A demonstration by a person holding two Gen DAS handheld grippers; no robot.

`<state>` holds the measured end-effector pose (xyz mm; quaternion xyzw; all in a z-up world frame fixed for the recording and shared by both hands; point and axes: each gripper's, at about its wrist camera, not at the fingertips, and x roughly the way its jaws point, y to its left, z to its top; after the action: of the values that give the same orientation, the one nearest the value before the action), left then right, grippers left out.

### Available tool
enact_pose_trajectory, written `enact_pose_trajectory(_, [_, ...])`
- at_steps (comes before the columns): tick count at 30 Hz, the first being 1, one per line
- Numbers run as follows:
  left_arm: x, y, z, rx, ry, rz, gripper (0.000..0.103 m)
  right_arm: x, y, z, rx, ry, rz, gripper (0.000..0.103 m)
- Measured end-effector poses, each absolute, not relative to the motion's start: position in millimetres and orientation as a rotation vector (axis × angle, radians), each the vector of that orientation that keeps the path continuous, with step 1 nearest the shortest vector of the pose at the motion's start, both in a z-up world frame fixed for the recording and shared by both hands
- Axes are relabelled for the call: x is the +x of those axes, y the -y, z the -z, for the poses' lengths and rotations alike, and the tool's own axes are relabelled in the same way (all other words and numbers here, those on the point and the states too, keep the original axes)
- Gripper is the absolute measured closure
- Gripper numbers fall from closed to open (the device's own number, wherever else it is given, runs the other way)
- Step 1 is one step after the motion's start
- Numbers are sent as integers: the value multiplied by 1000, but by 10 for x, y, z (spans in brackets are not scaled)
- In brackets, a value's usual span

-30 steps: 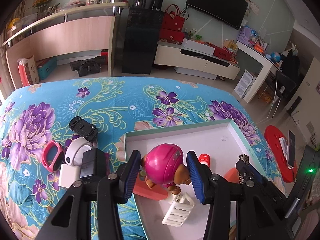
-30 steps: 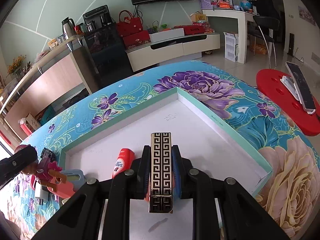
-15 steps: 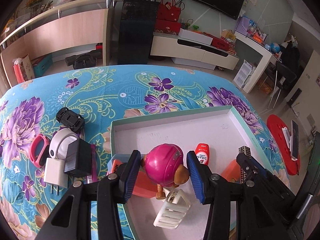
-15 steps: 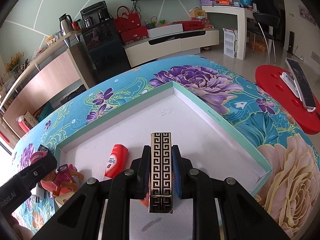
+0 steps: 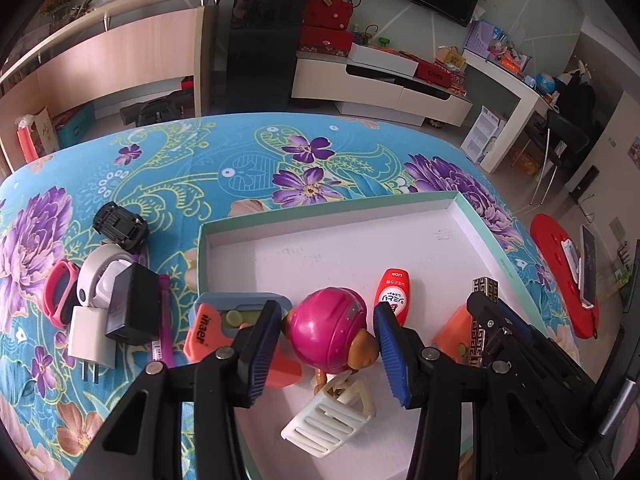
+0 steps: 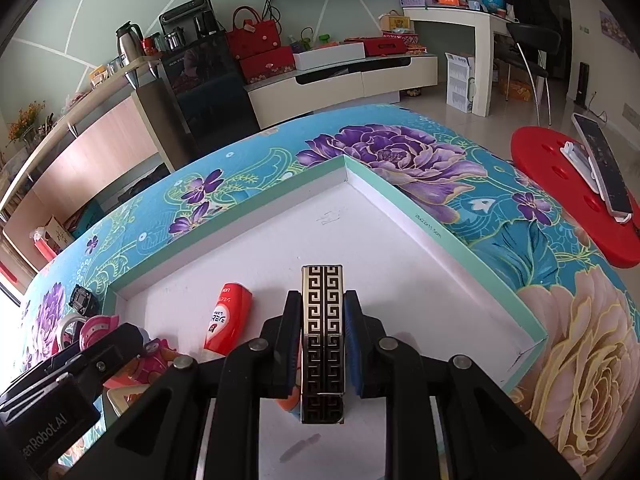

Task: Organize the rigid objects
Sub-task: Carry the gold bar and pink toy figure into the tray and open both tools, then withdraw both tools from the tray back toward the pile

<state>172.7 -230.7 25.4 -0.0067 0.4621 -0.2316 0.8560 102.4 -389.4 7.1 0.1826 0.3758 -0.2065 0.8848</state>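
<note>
1. Left gripper (image 5: 324,354) clamps the pink-helmeted toy figure (image 5: 328,328) over the white box (image 5: 456,204); rigid, light, smooth dome: hold at helmet sides.
2. Right gripper (image 6: 322,336) pinches the patterned bar (image 6: 322,320); stiff, glossy, likely slippery.

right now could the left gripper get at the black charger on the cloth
Probably not yet: the left gripper is shut on the toy over the tray. The charger itself lies uncovered outside the tray.

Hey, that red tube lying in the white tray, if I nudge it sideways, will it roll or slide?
The red tube looks rounded and lies on its side, so it would probably roll. Its glossy skin may slip on the smooth tray floor. It seems small and likely light.
</note>
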Motion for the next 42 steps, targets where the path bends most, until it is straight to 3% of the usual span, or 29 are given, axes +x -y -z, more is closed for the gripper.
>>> enact_pose_trajectory(4, [1720, 2291, -278, -18, -973, 487, 50, 1003, 3903, -92, 377, -773, 440, 82])
enact_pose_trajectory(6, [1706, 2276, -318, -24, -960, 487, 45, 991, 3903, -118, 375, -765, 444, 80])
enact_pose_trajectory(9, [1681, 2253, -390, -24, -938, 486, 38, 967, 3912, -158, 377, -751, 451, 66])
enact_pose_trajectory(12, [1670, 2209, -455, -32, -921, 475, 36, 937, 3924, -204, 373, -742, 464, 63])
enact_pose_trajectory(21, [1625, 2022, -686, -41, -821, 407, 10, 863, 3984, -291, 386, -726, 482, 63])
enact_pose_trajectory(23, [1637, 1954, -694, -50, -809, 377, 0, 884, 3971, -280, 384, -737, 470, 63])
enact_pose_trajectory(27, [1662, 1837, -652, -38, -799, 302, 0, 935, 3912, -250, 372, -758, 441, 59])
enact_pose_trajectory(29, [1688, 1770, -611, -40, -807, 266, 0, 949, 3883, -247, 365, -760, 434, 43])
enact_pose_trajectory(36, [1735, 1593, -542, -52, -811, 189, 0, 999, 3816, -220, 351, -781, 414, 33])
enact_pose_trajectory(40, [1758, 1532, -509, -46, -811, 163, 0, 1005, 3802, -217, 345, -780, 422, 17])
enact_pose_trajectory(42, [1763, 1498, -491, -46, -812, 153, 0, 1004, 3804, -210, 344, -784, 437, 15])
